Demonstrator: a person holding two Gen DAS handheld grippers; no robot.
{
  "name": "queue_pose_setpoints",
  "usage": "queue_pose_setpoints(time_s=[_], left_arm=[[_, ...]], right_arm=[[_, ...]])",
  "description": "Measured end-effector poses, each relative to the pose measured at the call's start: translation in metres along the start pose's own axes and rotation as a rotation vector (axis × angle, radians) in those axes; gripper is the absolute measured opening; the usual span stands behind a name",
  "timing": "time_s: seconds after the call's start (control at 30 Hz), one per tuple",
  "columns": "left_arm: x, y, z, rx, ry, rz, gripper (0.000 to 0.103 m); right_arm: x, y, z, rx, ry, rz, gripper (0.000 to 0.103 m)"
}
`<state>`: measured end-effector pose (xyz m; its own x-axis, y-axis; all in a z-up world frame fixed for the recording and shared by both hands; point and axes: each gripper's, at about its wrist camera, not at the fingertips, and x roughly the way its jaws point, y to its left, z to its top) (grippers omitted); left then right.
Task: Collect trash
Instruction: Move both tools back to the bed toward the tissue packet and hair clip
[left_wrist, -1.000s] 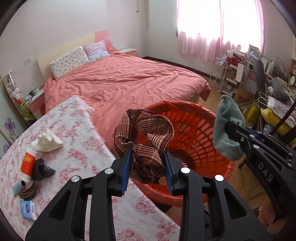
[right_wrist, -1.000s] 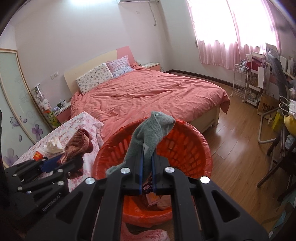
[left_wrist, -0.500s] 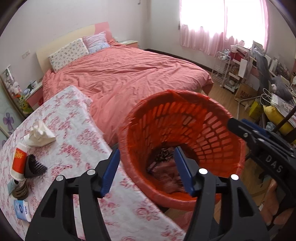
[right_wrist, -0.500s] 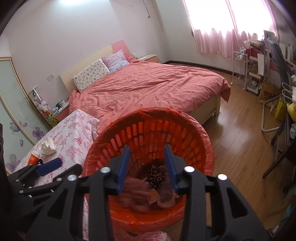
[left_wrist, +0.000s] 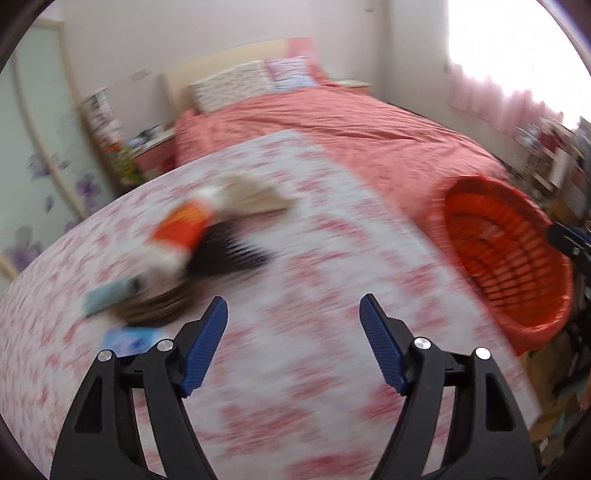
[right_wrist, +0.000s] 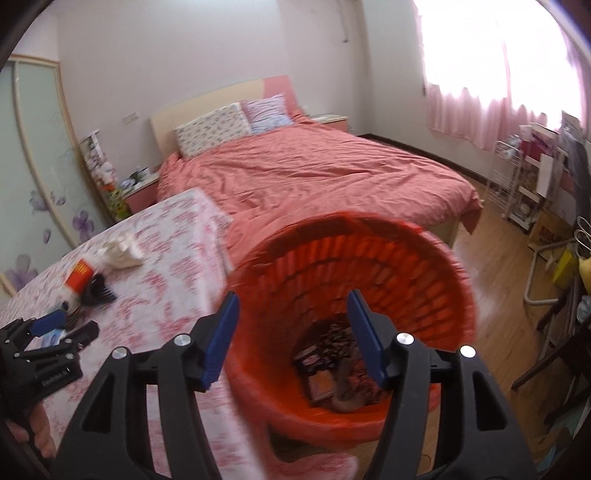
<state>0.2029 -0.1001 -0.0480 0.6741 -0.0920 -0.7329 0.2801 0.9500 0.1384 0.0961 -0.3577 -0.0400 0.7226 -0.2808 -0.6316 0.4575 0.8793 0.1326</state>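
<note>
Both grippers' fingers (left_wrist: 207, 343) (right_wrist: 364, 338) apart, empty; comb (left_wrist: 229, 251), tube (left_wrist: 177, 230) on table (left_wrist: 314, 369) beside basket (right_wrist: 406, 258).

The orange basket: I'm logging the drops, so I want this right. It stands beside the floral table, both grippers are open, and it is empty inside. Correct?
Not quite. The orange basket is not empty: the right wrist view shows dark and reddish items lying at its bottom. The rest holds: it stands beside the floral table, and the left gripper and right gripper are both open, holding nothing.
</note>
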Motion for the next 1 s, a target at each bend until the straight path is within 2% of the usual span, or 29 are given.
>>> queue_pose_setpoints(time_s=[0.07, 0.2, 0.47, 0.57, 0.8, 0.87, 1.0], left_arm=[[0.000, 0.024, -0.009, -0.030, 0.006, 0.049, 0.077], [0.009, 0.069, -0.027, -0.107, 0.058, 0.131, 0.077], [0.030, 0.094, -0.040, -0.145, 0.127, 0.181, 0.078], [0.029, 0.116, -0.049, -0.179, 0.128, 0.164, 0.078], [0.030, 0.191, -0.064, -0.272, 0.145, 0.231, 0.078], [0.027, 0.209, -0.067, -0.318, 0.147, 0.221, 0.078], [0.016, 0.225, -0.068, -0.412, 0.098, 0.112, 0.082]], right_arm=[[0.002, 0.019, -0.004, -0.027, 0.014, 0.026, 0.060], [0.008, 0.068, -0.016, -0.098, 0.046, 0.087, 0.060], [0.022, 0.138, -0.032, -0.164, 0.110, 0.168, 0.061], [0.027, 0.160, -0.037, -0.188, 0.131, 0.187, 0.061], [0.043, 0.218, -0.044, -0.253, 0.174, 0.250, 0.061], [0.046, 0.233, -0.047, -0.269, 0.182, 0.264, 0.060], [0.048, 0.252, -0.055, -0.301, 0.197, 0.278, 0.060]])
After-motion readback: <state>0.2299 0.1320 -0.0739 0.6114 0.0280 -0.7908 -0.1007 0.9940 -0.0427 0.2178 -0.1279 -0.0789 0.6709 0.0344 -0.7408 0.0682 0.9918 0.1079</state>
